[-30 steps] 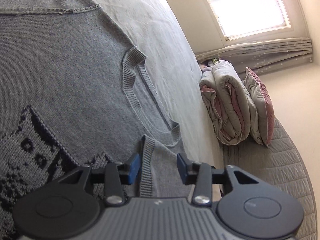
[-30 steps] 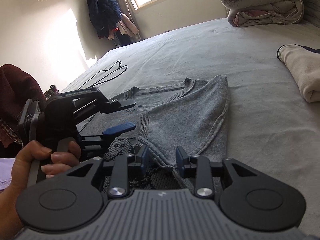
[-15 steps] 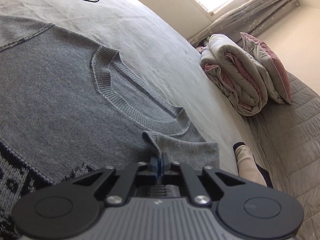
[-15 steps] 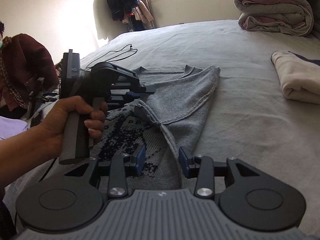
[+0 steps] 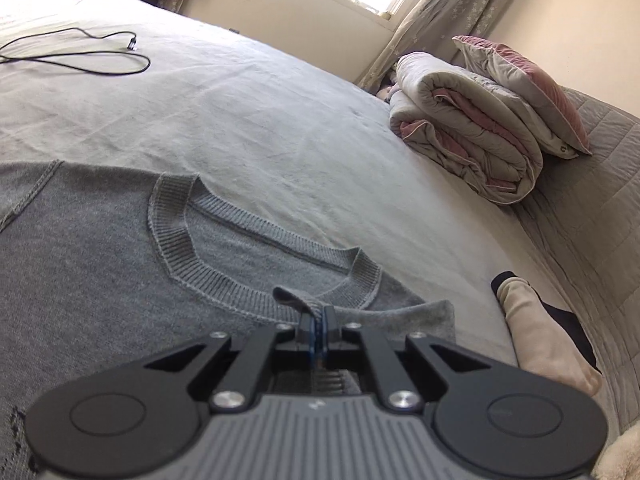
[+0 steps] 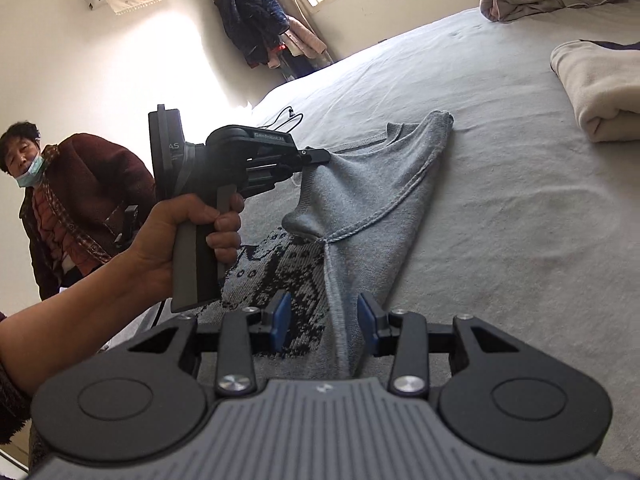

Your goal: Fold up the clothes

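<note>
A grey knit sweater [image 5: 120, 248] with a dark pattern lies on the bed, its ribbed neckline [image 5: 224, 240] facing me in the left wrist view. My left gripper [image 5: 319, 322] is shut on the folded-in sleeve cuff [image 5: 294, 300] just below the neckline. In the right wrist view the left gripper [image 6: 324, 157] lifts that sleeve of the sweater [image 6: 360, 200] off the bed. My right gripper [image 6: 323, 320] stands open low over the sweater, a raised sleeve seam running between its blue pads [image 6: 282, 320].
A rolled quilt [image 5: 464, 136] and a pillow [image 5: 524, 88] sit at the head of the bed. A folded cream garment [image 6: 600, 88] lies to the right. A black cable [image 5: 80, 52] trails across the far sheet. A person in a dark red jacket [image 6: 88, 200] holds the left gripper.
My left gripper closed on the sleeve cuff and lifted it, tilting up toward the neckline. The right gripper stayed open and shifted nearer along the sleeve seam.
</note>
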`<action>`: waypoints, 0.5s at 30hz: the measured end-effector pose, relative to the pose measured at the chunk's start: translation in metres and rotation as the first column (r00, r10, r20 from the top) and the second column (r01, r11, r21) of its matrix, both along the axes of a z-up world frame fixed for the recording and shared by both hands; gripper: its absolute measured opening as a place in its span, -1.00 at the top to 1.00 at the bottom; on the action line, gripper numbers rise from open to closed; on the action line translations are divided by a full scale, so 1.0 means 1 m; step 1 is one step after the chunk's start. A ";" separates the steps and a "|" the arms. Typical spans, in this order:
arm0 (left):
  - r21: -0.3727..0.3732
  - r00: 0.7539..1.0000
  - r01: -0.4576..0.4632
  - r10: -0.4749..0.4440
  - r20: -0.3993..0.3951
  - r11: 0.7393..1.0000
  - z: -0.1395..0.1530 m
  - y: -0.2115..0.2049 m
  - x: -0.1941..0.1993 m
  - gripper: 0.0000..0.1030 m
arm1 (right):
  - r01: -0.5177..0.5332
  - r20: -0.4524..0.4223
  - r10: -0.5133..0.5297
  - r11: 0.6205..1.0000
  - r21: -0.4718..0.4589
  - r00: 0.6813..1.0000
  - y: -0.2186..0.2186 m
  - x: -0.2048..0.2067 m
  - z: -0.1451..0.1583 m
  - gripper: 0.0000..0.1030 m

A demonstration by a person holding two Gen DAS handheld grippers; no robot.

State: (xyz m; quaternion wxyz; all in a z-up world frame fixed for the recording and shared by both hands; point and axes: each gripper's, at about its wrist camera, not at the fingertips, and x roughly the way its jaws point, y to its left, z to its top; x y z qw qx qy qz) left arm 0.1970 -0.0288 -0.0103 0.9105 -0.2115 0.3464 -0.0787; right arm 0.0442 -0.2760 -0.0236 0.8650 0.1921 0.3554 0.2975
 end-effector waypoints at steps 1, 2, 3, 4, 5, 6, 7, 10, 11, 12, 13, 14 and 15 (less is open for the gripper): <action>0.001 1.000 0.004 -0.004 -0.011 1.000 0.000 0.001 -0.003 0.93 | 0.009 -0.003 -0.009 1.000 0.008 1.000 -0.001 0.002 0.000 0.19; 0.001 1.000 0.008 -0.008 -0.023 1.000 0.000 0.001 -0.007 0.93 | 0.006 -0.010 -0.006 1.000 0.009 1.000 -0.002 0.003 -0.001 0.19; 0.001 0.999 0.012 -0.012 -0.034 1.000 0.000 0.002 -0.010 0.89 | -0.007 -0.021 0.007 1.000 0.005 1.000 -0.001 0.003 -0.002 0.19; 0.002 0.999 0.016 -0.016 -0.046 1.000 -0.001 0.002 -0.014 0.76 | -0.019 -0.030 0.019 1.000 0.002 0.999 -0.001 0.004 -0.003 0.19; 0.002 0.998 0.020 -0.020 -0.057 1.000 -0.001 0.003 -0.017 0.66 | -0.031 -0.037 0.031 1.000 0.001 0.999 -0.001 0.003 -0.003 0.19; 0.003 0.997 0.024 -0.024 -0.069 1.000 -0.001 0.003 -0.021 0.50 | -0.041 -0.042 0.041 0.999 0.002 0.998 -0.001 0.002 -0.002 0.19; 0.003 0.996 0.029 -0.028 -0.080 1.000 -0.001 0.004 -0.024 0.43 | -0.051 -0.047 0.051 0.999 0.003 0.998 -0.002 0.001 -0.002 0.19; 0.001 0.992 0.045 -0.044 -0.118 0.999 -0.001 0.003 -0.036 0.41 | -0.081 -0.062 0.082 0.997 0.007 0.995 -0.003 -0.003 -0.001 0.19; -0.002 0.990 0.053 -0.053 -0.134 0.999 0.000 0.002 -0.041 0.41 | -0.091 -0.070 0.092 0.996 0.009 0.993 -0.003 -0.004 -0.001 0.19; -0.004 0.987 0.061 -0.061 -0.149 0.998 0.000 0.000 -0.045 0.42 | -0.102 -0.080 0.102 0.995 0.013 0.992 -0.002 -0.006 -0.001 0.19; -0.009 0.984 0.064 -0.065 -0.165 0.998 0.000 -0.003 -0.050 0.43 | -0.112 -0.089 0.113 0.994 0.016 0.990 -0.002 -0.007 -0.002 0.19; -0.013 0.981 0.067 -0.068 -0.180 0.998 0.000 -0.005 -0.056 0.43 | -0.121 -0.098 0.123 0.992 0.018 0.988 -0.001 -0.009 -0.002 0.19; -0.002 0.981 0.069 -0.069 -0.183 0.998 -0.001 -0.008 -0.061 0.44 | -0.130 -0.105 0.132 0.991 0.020 0.986 -0.001 -0.011 -0.002 0.20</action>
